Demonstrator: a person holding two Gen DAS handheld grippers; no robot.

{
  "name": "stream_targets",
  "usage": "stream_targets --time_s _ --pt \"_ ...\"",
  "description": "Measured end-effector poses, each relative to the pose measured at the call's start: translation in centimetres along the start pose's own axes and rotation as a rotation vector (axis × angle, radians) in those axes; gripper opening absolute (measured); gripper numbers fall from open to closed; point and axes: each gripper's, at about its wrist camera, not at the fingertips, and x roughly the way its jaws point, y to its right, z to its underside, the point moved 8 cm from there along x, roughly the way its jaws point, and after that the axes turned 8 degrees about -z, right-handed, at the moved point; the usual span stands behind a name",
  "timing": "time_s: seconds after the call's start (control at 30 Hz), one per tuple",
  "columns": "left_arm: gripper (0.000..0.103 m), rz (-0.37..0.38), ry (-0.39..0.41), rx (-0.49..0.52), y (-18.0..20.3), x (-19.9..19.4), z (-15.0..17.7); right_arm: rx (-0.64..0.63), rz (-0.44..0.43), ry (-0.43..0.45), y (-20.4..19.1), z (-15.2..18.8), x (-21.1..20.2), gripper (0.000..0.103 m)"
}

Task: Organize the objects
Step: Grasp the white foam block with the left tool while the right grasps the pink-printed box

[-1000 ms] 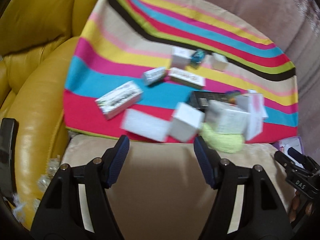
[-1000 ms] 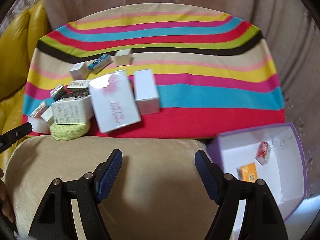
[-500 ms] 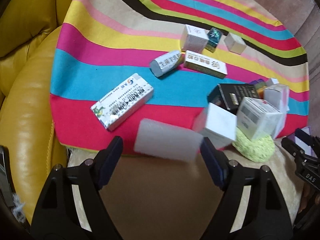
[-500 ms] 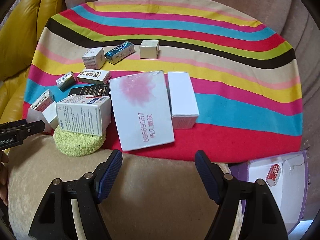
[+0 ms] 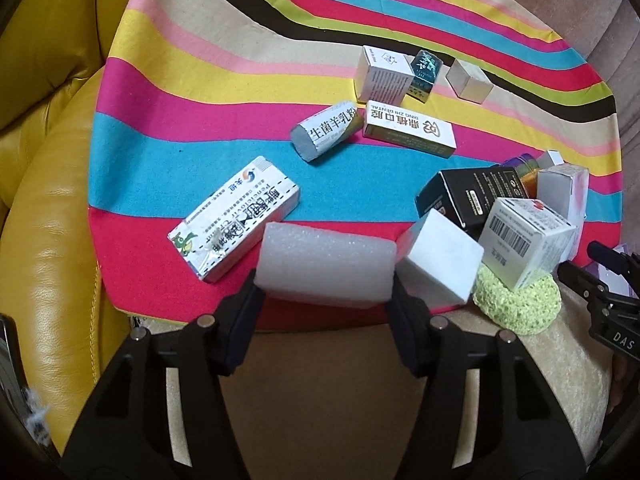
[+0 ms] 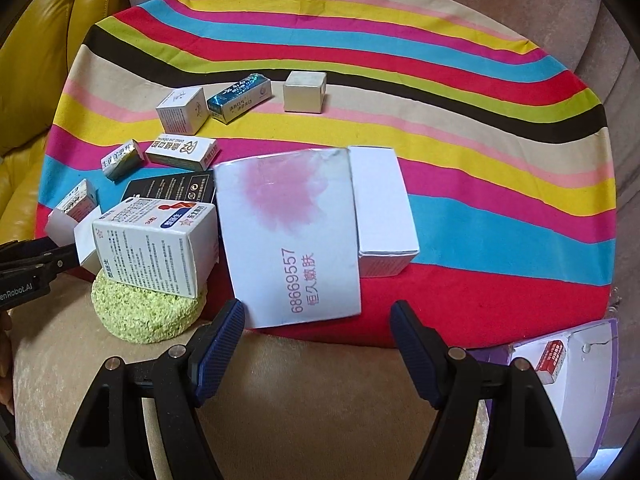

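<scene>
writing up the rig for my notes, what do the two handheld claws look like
Both match: black plastic A-frame arms with silver rivets at the joints, ending in ribbed dark-blue pads. Left claw, right claw. The left claw's body carries white lettering ending "enRobot.AI". No cables or sleeves show.

Ahead of the right fingers (image 6: 218, 344) the striped cloth (image 6: 480, 184) carries ten boxes (image 6: 384, 208), as far as they show: one large flat box (image 6: 292, 236), one black box (image 6: 172, 188), one teal box (image 6: 239, 98), two plain cubes (image 6: 305, 91) and five printed or plain white ones. With them lie one silver-wrapped packet (image 6: 122, 160) farther ahead to the left and one green sponge (image 6: 148, 312) just left of those fingers, while one white foam block (image 5: 326, 268) sits between the closing left fingers (image 5: 240, 320). Right of the right fingers stands one purple-edged tray (image 6: 592, 332) with one red-and-white box (image 6: 554, 360) in it.
</scene>
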Motion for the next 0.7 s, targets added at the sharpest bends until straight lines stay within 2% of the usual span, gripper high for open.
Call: stream_targets --time_s 0.23,0.37,0.5,0.7 --pt "0.062 -0.015 0.040 -0.020 -0.3 -0.7 -0.2 0.012 -0.028 0.014 -0.1 -0.2 -0.1 0.078" --pt "0.062 -0.062 0.082 -0.005 -0.1 -1.5 -0.5 0.020 -0.051 0.020 -0.2 -0.4 0.0 0.078" --pt "0.062 -0.087 0.088 -0.015 -0.6 -1.6 -0.5 -0.030 -0.027 0.031 -1.0 -0.9 0.2 0.078" --pt "0.062 -0.090 0.088 -0.033 -0.9 -1.7 -0.5 -0.086 0.006 -0.001 -1.7 -1.2 1.4 0.079"
